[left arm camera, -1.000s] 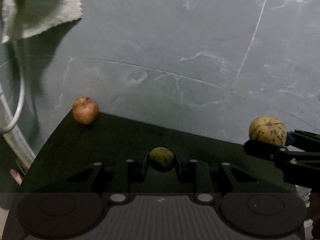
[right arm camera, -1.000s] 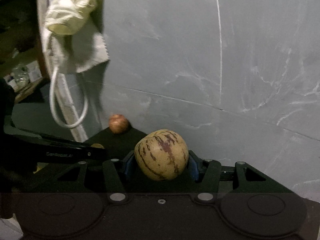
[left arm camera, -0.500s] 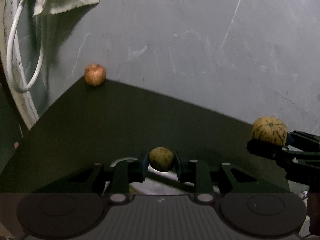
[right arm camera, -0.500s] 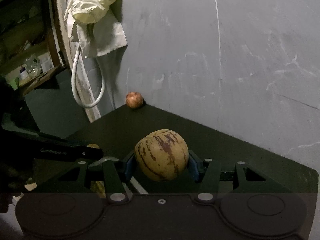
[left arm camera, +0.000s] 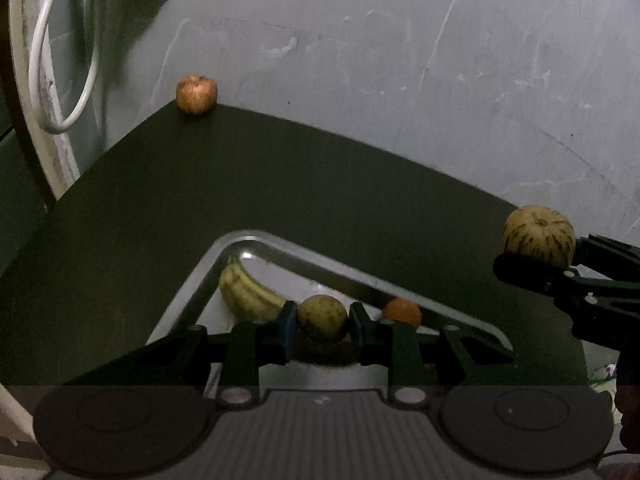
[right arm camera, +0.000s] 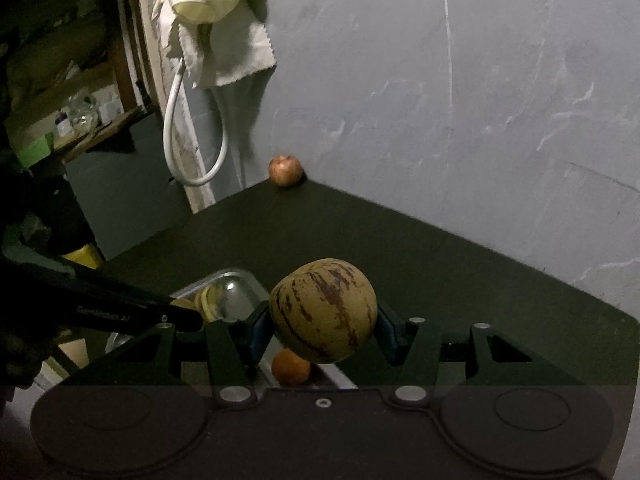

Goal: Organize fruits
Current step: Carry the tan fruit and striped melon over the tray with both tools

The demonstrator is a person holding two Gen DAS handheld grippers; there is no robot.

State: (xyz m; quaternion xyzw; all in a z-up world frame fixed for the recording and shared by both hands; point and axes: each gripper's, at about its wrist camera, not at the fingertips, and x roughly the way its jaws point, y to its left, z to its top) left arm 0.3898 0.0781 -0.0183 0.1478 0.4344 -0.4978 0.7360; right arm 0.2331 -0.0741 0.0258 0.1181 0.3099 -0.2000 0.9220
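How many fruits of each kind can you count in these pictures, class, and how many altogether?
Apple: 1
Banana bunch, in the tray: 1
Orange, in the tray: 1
Small green fruit, in the left gripper: 1
Striped melon, in the right gripper: 1
Total: 5

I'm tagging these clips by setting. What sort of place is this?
Probably a plain home utility or storage corner: a bare scuffed wall, a cloth and white hose hanging by a doorframe, and a dark table with a metal tray of fruit.
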